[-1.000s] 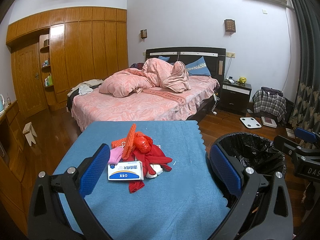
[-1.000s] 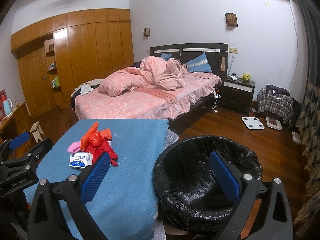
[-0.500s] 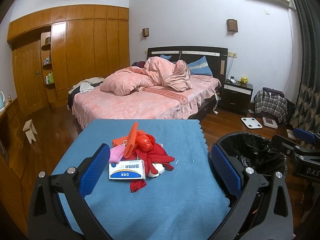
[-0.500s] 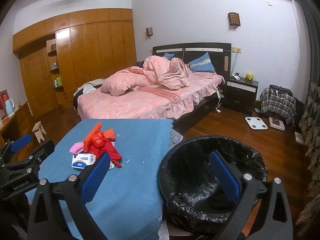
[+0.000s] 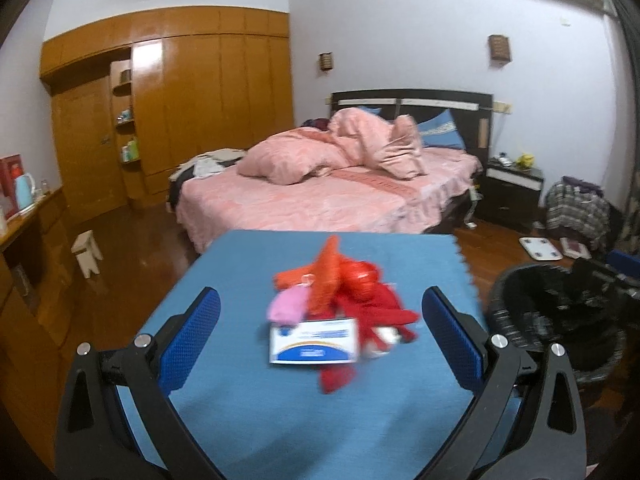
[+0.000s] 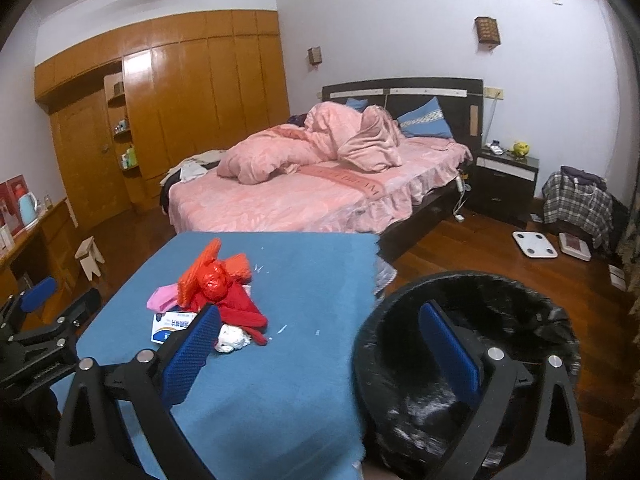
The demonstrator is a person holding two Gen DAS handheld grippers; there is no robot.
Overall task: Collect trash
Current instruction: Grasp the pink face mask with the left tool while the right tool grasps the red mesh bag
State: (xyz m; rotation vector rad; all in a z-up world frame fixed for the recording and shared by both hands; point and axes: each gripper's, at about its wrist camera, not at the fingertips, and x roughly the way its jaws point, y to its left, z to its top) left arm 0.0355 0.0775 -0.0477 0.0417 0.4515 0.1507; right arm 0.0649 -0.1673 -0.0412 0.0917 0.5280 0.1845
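Two grippers, both spread wide w/ nothing between the blue pads. Left gripper (image 5: 320, 332) hangs over the near half of the blue cloth-covered table (image 5: 248, 420), lined up on the trash pile (image 5: 336, 304), which sits mid-table between its pads in that view, not touching either. Right gripper (image 6: 320, 352) hangs over the table's right edge, one pad near the pile, the other over the black-lined bin (image 6: 472, 360), which stands just beside the table.

Handling, judged from looks: all light stuff. White-and-blue carton (image 5: 314, 340) at the front is the only stiff piece w/ flat faces, so prob. the easiest first pick; pinch across its short sides, gently, thin card will crush. Red cloth-like piece (image 5: 372, 312) is limp and draped, will trail and may drag neighbours; grab at the bunched middle. Orange mesh-like strip (image 5: 324, 276) looks soft and springy, pink wad (image 5: 286, 308) soft too. Shiny red crumpled ball (image 6: 212, 282) looks like thin plastic, maybe slippery. White crumpled wad (image 6: 232, 338), tissue-ish, squashes to nothing, so close fully on it. Left view is blurred, so fine texture is uncertain.
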